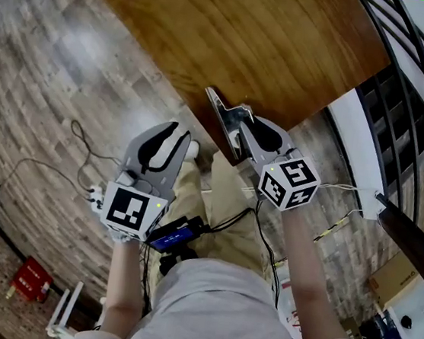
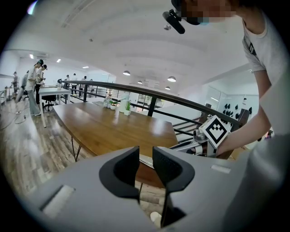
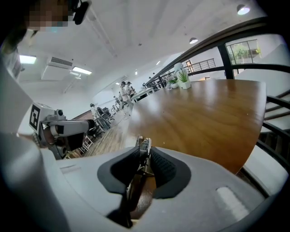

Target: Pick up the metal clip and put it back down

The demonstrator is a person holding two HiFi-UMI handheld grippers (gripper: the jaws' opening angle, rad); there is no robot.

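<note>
**Item 1, metal clip** (image 1: 225, 111): sits at the near edge of the wooden table (image 1: 236, 37), at about 10 o'clock from my right marker cube (image 1: 289, 182) in the head view. It stands on edge between my right jaws. I cannot tell whether its underside touches the wood.

**Item 2, right gripper** (image 3: 145, 158): clenched on the clip (image 3: 144, 146), both ribbed pads pressing its flat sides, the bright top poking out at 12 o'clock above the pads. I hold it across the thin faces because, in my judgement, that grip keeps so narrow a piece from twisting. The gripper slopes downward over the table edge so the pads meet the clip low on its body.

**Item 3, left gripper** (image 2: 146, 161): released, with a narrow gap between the pads and nothing in it. In the head view it hangs off the table over the plank floor (image 1: 63, 70), at about 8 o'clock from the right gripper (image 1: 241, 130). I judge it is parked there to leave the clip's side clear, since one hand suffices.

**Item 4, stage of task**: by my reading the grasp is made. The lift and the setting down remain, and the table edge so close makes a slipped clip likely to drop to the floor
</note>
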